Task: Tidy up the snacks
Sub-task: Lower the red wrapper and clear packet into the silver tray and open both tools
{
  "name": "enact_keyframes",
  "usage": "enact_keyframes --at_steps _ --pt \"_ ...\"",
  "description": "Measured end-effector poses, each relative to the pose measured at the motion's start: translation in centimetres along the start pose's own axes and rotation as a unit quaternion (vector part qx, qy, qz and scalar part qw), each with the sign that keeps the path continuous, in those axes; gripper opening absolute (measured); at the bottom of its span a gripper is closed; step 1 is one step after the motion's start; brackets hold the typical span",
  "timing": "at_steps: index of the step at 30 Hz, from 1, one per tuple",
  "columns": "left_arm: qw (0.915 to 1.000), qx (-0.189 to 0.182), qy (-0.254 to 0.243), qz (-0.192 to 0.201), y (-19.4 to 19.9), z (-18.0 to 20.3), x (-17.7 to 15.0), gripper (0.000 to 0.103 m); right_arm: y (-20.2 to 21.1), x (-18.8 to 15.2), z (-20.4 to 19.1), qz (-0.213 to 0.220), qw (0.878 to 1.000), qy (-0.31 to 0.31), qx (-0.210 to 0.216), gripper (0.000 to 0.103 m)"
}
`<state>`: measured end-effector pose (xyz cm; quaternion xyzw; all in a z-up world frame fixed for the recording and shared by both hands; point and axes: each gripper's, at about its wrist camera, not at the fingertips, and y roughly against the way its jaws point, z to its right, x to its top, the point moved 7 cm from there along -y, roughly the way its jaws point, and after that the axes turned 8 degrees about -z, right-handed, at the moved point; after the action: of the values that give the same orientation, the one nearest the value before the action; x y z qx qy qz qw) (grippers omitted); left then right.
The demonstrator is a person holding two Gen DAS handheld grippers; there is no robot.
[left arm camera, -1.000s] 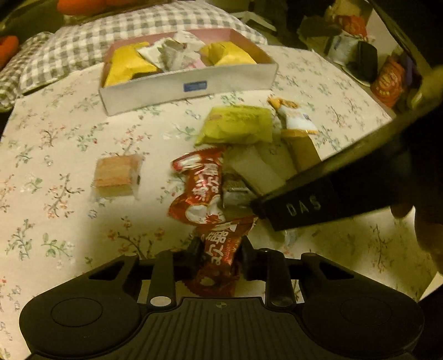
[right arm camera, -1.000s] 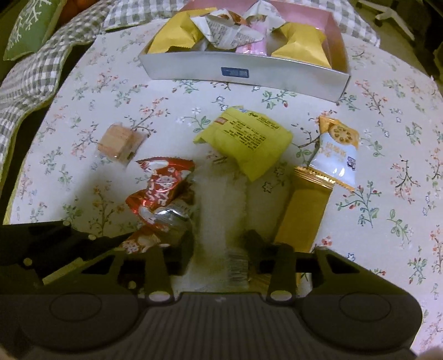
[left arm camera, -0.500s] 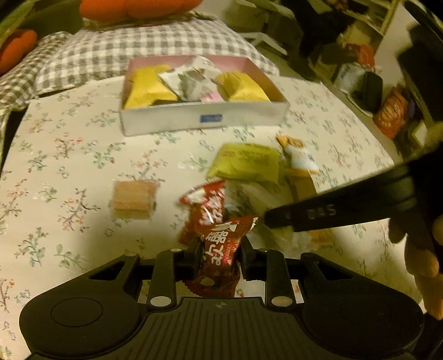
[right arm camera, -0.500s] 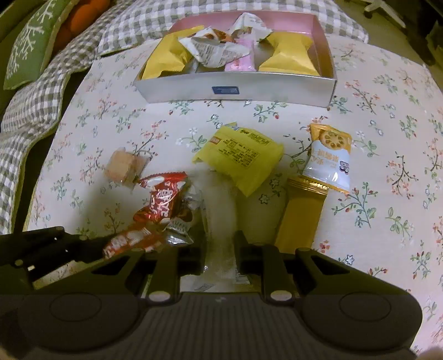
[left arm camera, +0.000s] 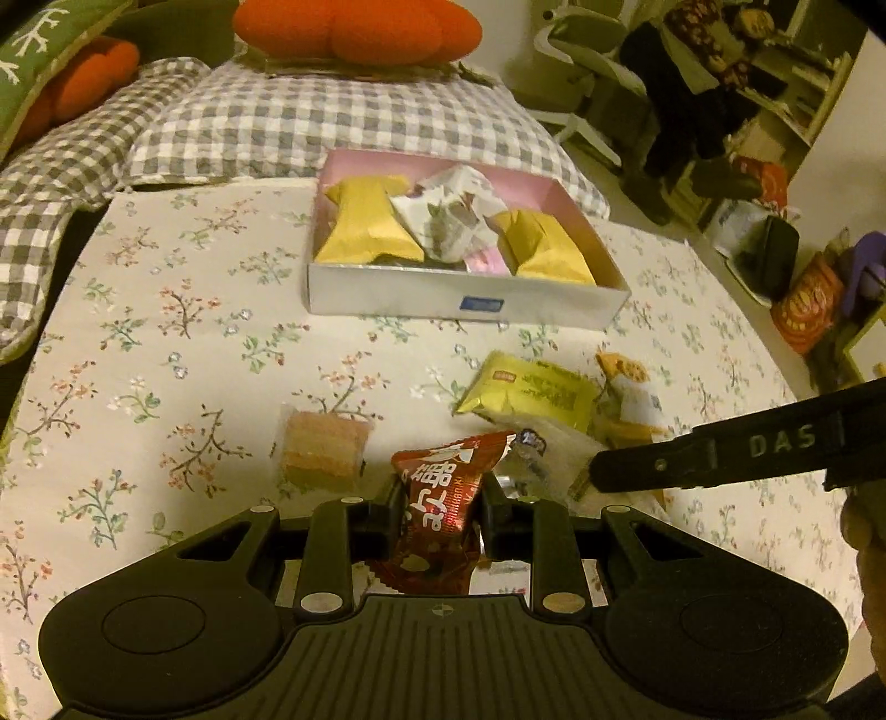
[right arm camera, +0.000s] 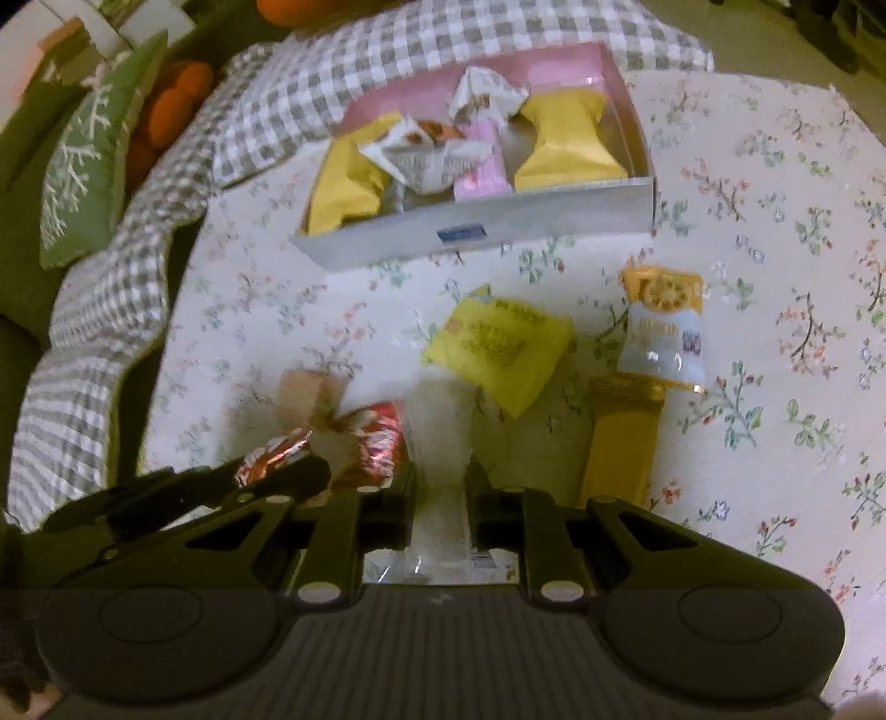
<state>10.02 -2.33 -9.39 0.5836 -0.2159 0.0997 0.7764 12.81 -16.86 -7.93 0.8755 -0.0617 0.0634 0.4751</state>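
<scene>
Fingers of my left gripper are clamped on the red snack packet, its bottom hidden behind the body, while my right gripper pinches a blurry clear wrapper short of the box.

A cream floral cloth covers the worktop. The box is white outside, pink inside. A red wrapper sits near a yellow packet. The blanket is grey-and-white checked; cushions are orange.
</scene>
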Motion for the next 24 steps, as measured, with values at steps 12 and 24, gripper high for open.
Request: enact_keyframes --at_steps 12,24 --pt "0.9996 0.0 0.025 0.013 0.5 -0.8 1.8 0.025 1.8 1.6 0.3 0.028 0.999 -0.019 0.026 0.016" --pt "0.9975 -0.003 0.047 0.052 0.4 -1.2 7.7 0.025 3.7 5.9 2.3 0.103 0.992 -0.061 0.041 0.016"
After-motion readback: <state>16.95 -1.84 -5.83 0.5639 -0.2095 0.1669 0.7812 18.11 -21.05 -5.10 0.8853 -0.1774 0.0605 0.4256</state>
